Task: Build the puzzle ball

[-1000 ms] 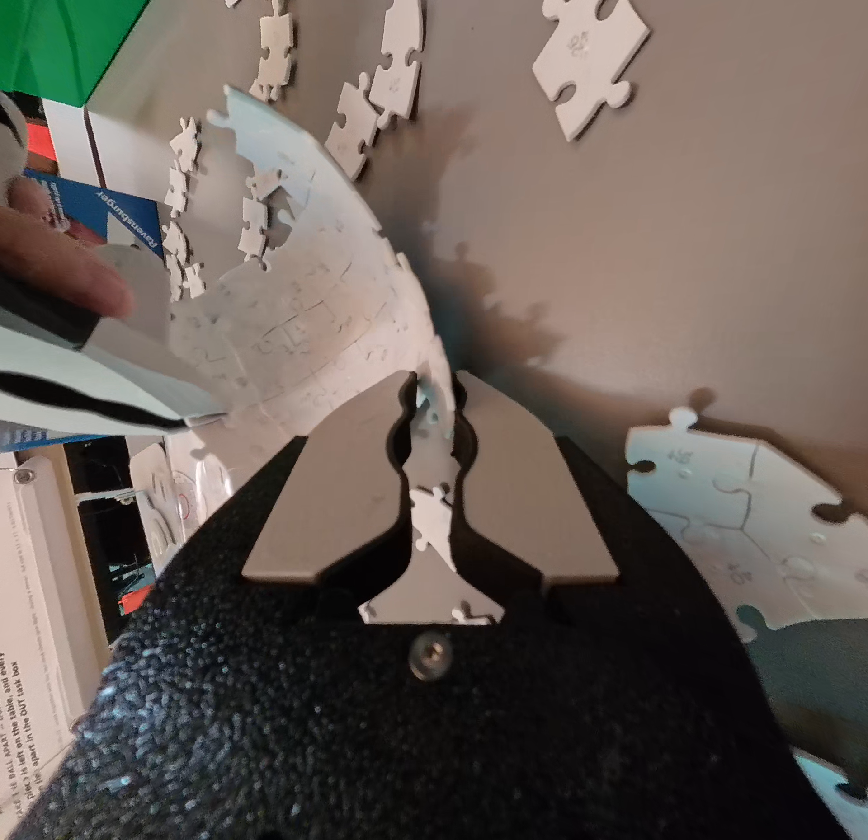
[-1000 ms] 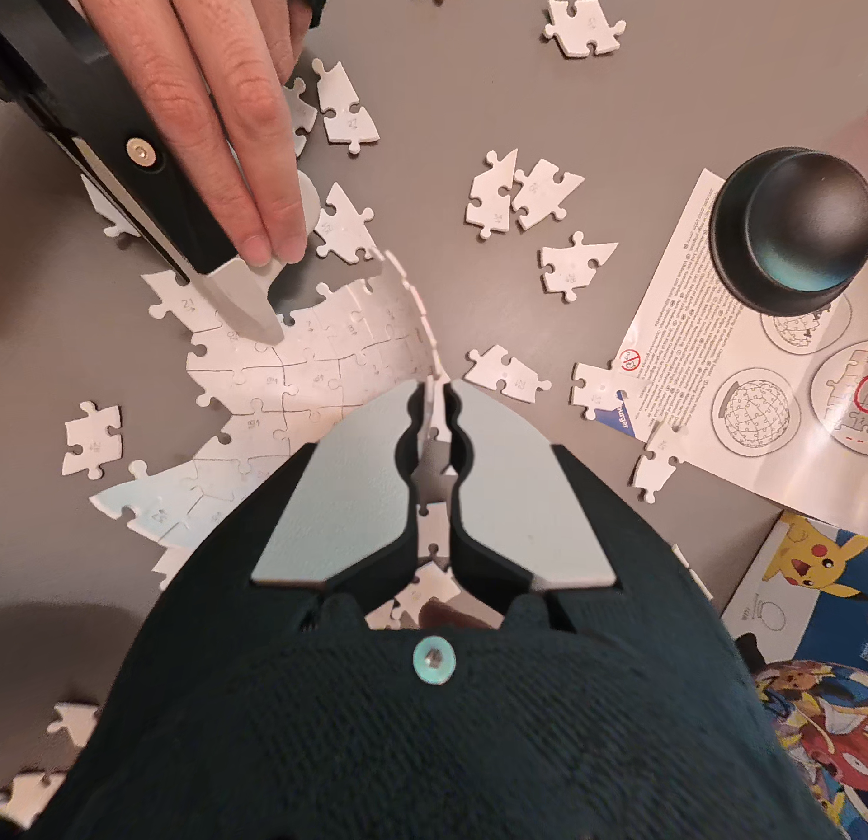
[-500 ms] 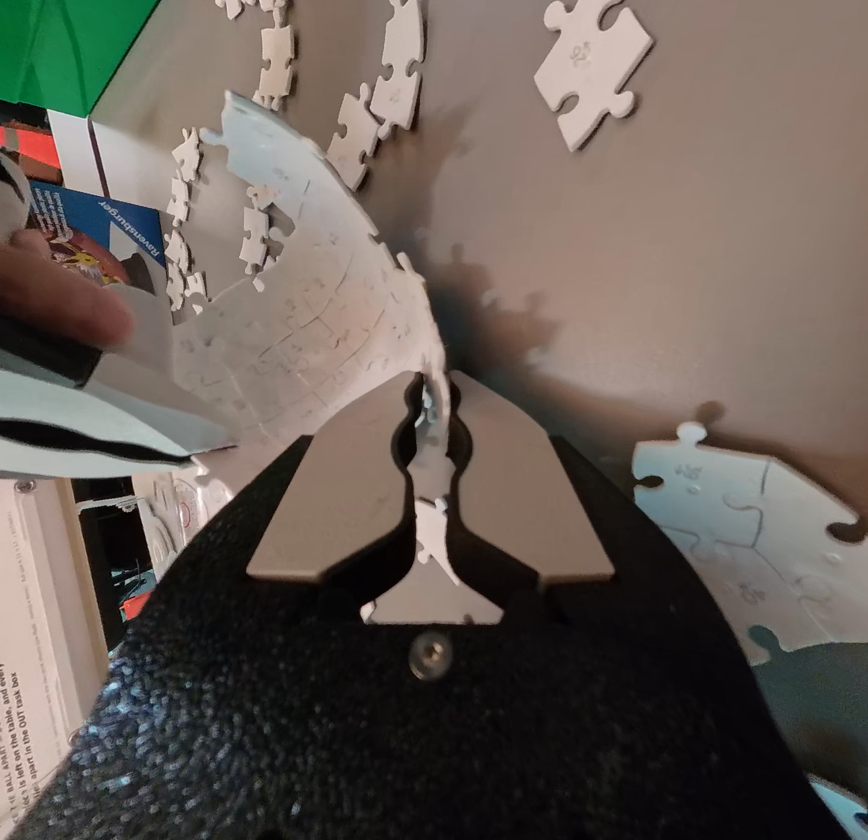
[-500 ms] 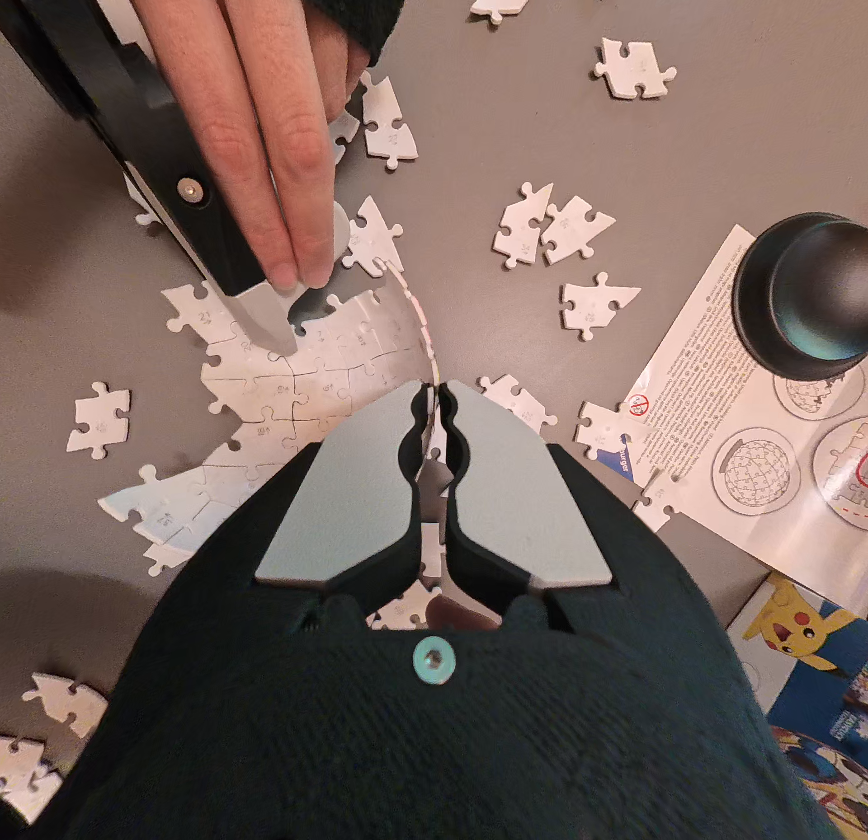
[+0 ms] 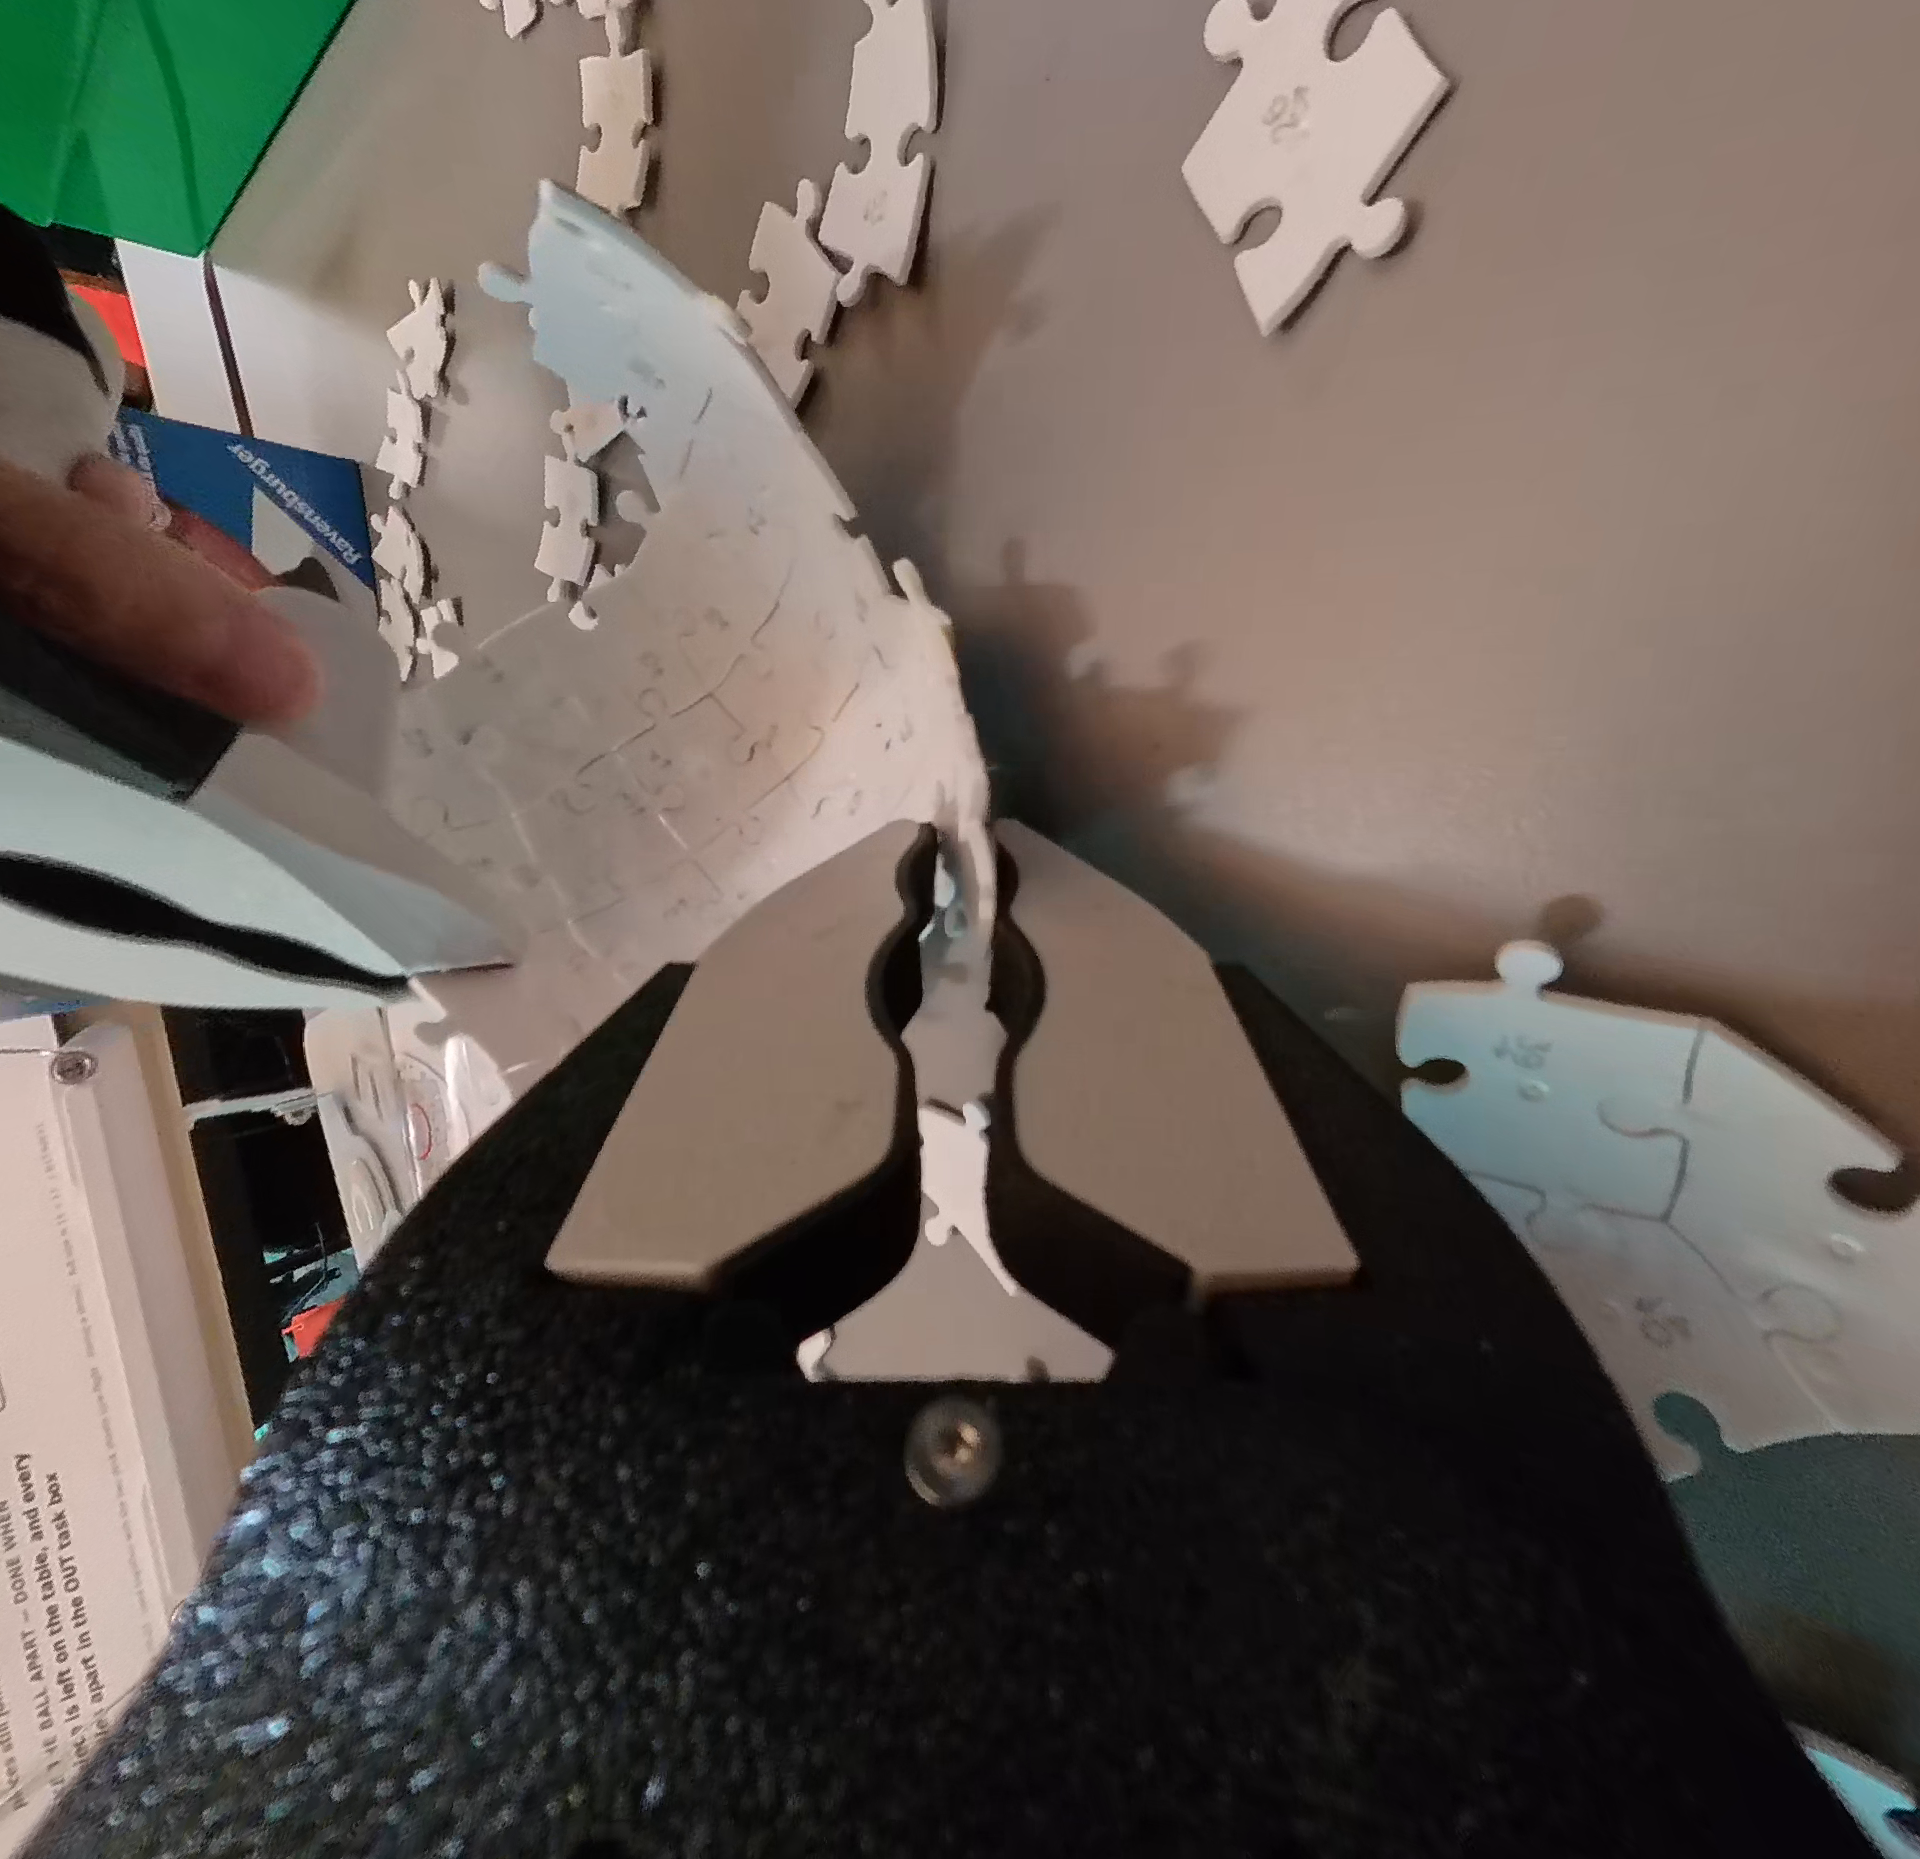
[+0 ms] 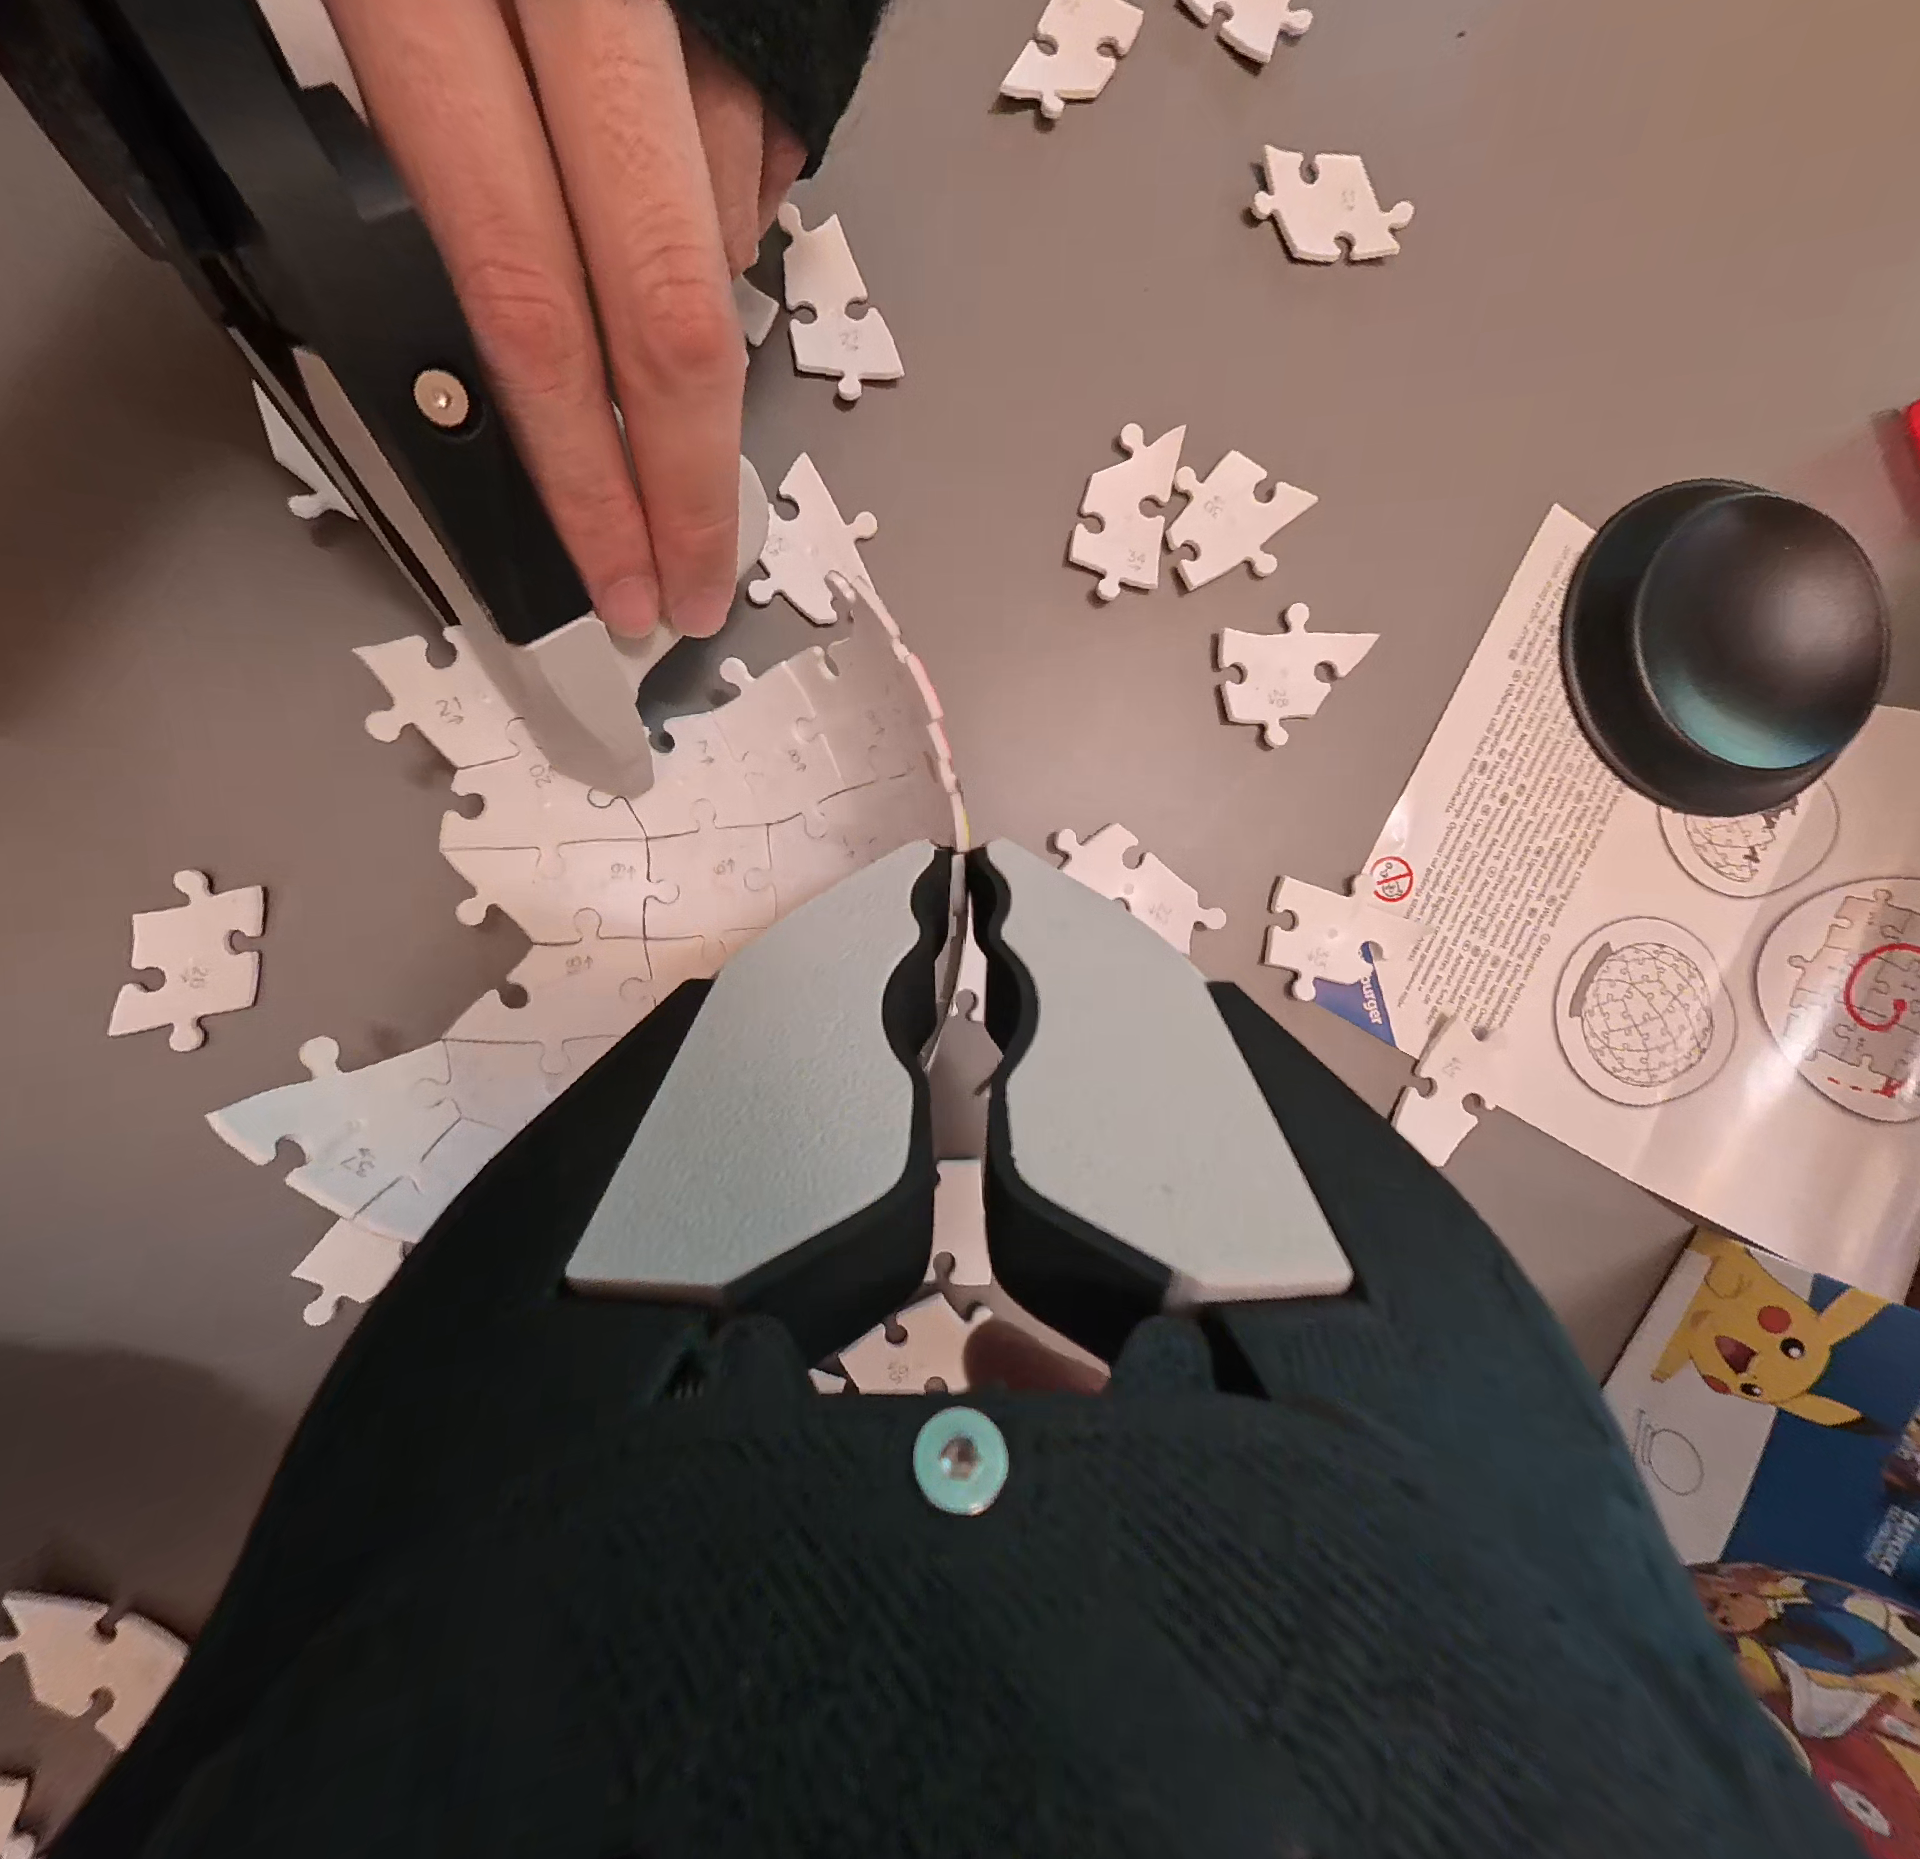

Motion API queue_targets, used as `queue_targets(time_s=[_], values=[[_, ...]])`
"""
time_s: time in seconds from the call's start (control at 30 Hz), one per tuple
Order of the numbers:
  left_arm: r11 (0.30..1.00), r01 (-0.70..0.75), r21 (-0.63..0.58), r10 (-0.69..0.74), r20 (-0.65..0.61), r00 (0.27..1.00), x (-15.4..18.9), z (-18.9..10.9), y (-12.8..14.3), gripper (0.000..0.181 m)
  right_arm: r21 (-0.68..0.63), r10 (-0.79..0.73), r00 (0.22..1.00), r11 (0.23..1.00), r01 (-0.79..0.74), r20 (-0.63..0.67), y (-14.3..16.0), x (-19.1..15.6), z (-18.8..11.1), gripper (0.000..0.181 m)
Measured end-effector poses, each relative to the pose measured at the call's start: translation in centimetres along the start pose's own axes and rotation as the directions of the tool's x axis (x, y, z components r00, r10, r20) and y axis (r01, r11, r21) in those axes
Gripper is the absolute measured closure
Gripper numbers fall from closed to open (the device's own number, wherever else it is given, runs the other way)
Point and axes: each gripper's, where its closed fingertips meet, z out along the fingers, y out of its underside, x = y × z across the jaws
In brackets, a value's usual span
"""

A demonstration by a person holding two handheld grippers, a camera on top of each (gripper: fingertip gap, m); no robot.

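The partly built puzzle ball (image 6: 707, 853) is a curved white shell of joined pieces, blank side up, one edge lifted off the grey table (image 6: 1039, 375). My right gripper (image 6: 964, 853) is shut on the shell's raised right edge. My left gripper (image 5: 961, 843) is shut on another part of the shell's rim (image 5: 675, 729). In the right wrist view the left gripper (image 6: 592, 739) comes in from the upper left, with a hand on it. In the left wrist view the right gripper's fingers (image 5: 260, 926) show at the left.
Several loose white pieces (image 6: 1288, 687) lie scattered on the table. A flat joined section (image 5: 1642, 1186) lies to the right. A black round stand (image 6: 1745, 656) sits on an instruction sheet (image 6: 1507, 874). The puzzle box (image 6: 1787, 1394) is at lower right, a green box (image 5: 156, 74) at the far left.
My right gripper's jaws have closed tighter on the shell's edge. The shell's edge has tipped up more steeply. The left gripper has kept its hold.
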Motion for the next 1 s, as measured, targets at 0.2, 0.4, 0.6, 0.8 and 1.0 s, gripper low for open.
queue_targets(time_s=[0.2,0.4,0.6,0.8,1.0], values=[[1.000,-0.006,-0.009,0.007,0.009,1.000,0.0,0.0,0.0,0.174,-0.001,0.082,0.992,0.997,-0.083,-0.099,0.9,0.4,-1.8,0.134],[0.999,-0.023,-0.025,0.023,0.011,1.000,-0.1,-0.1,0.1,0.172,0.092,0.203,0.943,0.978,-0.185,-0.265,2.0,-2.1,-6.8,0.125],[0.999,-0.027,-0.024,0.027,0.016,0.999,-0.1,-0.2,0.3,0.172,0.200,0.139,0.919,0.977,-0.068,-0.368,2.2,-8.6,-8.3,0.130],[1.000,-0.009,-0.011,0.009,0.009,1.000,-0.4,-0.2,0.5,0.169,0.214,0.151,0.861,0.976,-0.051,-0.486,3.5,-10.2,-6.4,0.131],[1.000,0.019,0.002,-0.019,0.006,1.000,-0.5,-0.3,0.8,0.167,0.289,0.239,0.836,0.952,-0.101,-0.494,4.0,-10.3,-5.2,0.134]])
